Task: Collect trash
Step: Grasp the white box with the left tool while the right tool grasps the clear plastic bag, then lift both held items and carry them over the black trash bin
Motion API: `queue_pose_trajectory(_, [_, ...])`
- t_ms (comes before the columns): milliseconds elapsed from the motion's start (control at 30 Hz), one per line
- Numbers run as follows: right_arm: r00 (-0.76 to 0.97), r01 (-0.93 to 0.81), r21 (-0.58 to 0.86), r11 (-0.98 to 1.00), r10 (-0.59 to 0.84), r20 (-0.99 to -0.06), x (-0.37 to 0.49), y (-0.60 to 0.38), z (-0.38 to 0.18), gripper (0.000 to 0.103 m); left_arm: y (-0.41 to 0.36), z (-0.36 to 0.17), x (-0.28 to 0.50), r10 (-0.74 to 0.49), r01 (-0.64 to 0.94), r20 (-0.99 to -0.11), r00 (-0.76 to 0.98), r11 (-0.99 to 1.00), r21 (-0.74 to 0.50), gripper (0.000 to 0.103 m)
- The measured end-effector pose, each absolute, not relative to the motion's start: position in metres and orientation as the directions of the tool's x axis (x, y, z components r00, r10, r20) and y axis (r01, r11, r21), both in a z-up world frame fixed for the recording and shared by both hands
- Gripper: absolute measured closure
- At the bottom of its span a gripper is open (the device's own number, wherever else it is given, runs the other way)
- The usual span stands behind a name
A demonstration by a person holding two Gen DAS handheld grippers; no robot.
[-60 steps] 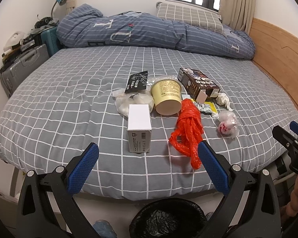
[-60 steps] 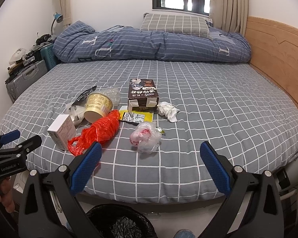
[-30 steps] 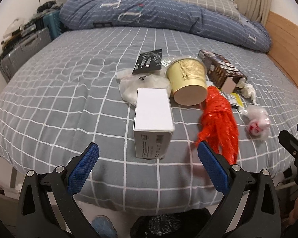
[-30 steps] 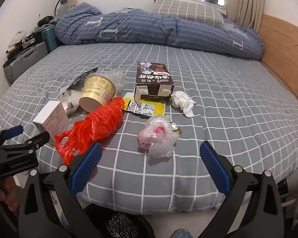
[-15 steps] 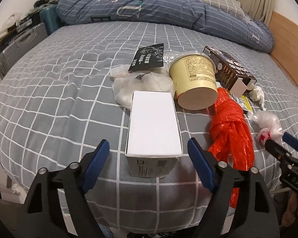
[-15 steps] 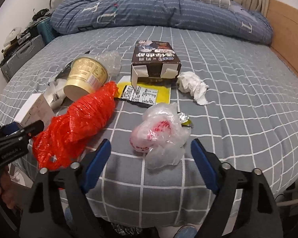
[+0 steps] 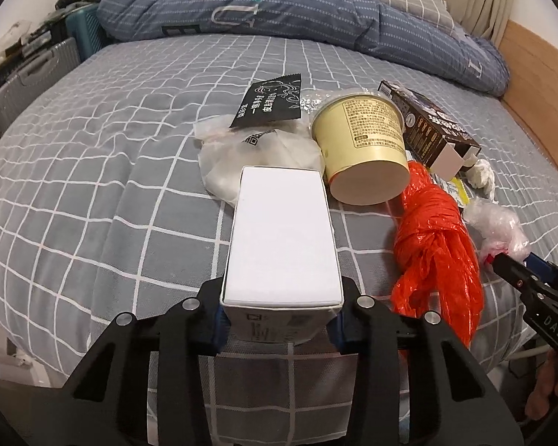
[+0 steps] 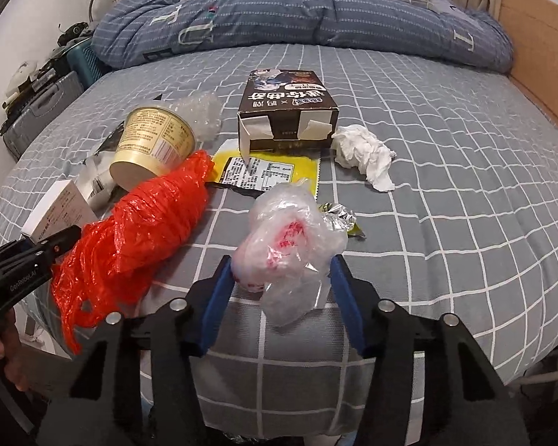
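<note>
Step in hand: 2 grasps closing at the near edge of the bed [image 7: 93, 171].
- Left hand-held gripper [image 7: 281, 319]: jaws just closing, clenched on the white box [image 7: 282, 238]; lift level.
- Right hand-held gripper [image 8: 282, 290]: jaws just closing about the clear plastic bag [image 8: 290, 238]; pads apparently touching; squeeze further.
- Alongside: red bag [image 8: 145, 219], touching neither; yellow cup [image 7: 364, 148]; dark carton [image 8: 286, 111]; crumpled tissue [image 8: 364, 152].
</note>
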State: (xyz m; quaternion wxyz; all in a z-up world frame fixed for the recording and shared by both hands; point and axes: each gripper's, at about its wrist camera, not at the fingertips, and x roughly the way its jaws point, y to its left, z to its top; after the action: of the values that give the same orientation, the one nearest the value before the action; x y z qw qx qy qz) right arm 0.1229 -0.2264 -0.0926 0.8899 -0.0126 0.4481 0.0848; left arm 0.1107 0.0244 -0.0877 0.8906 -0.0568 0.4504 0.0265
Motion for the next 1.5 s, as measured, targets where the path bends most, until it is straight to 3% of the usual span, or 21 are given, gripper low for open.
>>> queue_pose_trajectory(33, [0.583, -0.166, 0.056, 0.985, 0.144, -0.800, 0.122, -0.226, -0.092, 0.068, 0.025, -0.088, 0.110, -0.006, -0.099, -0.805, 0.593, 0.992, -0.080, 0.064])
queue_pose_trajectory(67, [0.578, -0.167, 0.059, 0.984, 0.146, -0.803, 0.122, -0.226, -0.092, 0.072, 0.025, -0.087, 0.110, -0.009, -0.099, -0.805, 0.593, 0.991, -0.084, 0.064])
queue_pose_trajectory(1500, [0.670, -0.201, 0.030, 0.979, 0.160, -0.725, 0.063, -0.217, -0.027, 0.073, 0.016, -0.025, 0.054, -0.076, -0.023, -0.736, 0.673, 0.992, -0.123, 0.064])
